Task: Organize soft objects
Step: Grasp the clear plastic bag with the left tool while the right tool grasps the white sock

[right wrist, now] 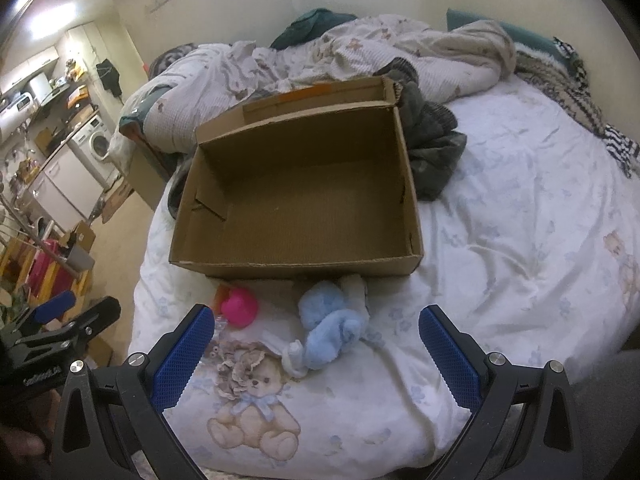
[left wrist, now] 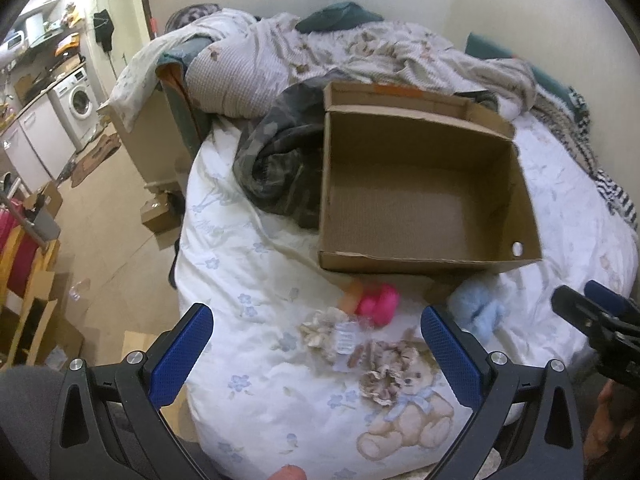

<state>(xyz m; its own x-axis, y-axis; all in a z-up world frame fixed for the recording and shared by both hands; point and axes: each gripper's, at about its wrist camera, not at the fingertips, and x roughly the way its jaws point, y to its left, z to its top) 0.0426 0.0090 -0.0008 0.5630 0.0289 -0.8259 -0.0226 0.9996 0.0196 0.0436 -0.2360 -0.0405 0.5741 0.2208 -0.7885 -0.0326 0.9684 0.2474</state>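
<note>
The cardboard box (right wrist: pixel 296 200) is plain brown with an orange strip on its far flap. In front of the box lie a bright pink soft object (right wrist: pixel 239 307), a light blue fluffy object (right wrist: pixel 328 324) and beige lace pieces (left wrist: pixel 320 326). The duvet (right wrist: pixel 500 216) beneath is white with pale blue flowers and a tan teddy-bear print. Beside the box lies grey-green camouflage fabric (left wrist: pixel 276 160).
</note>
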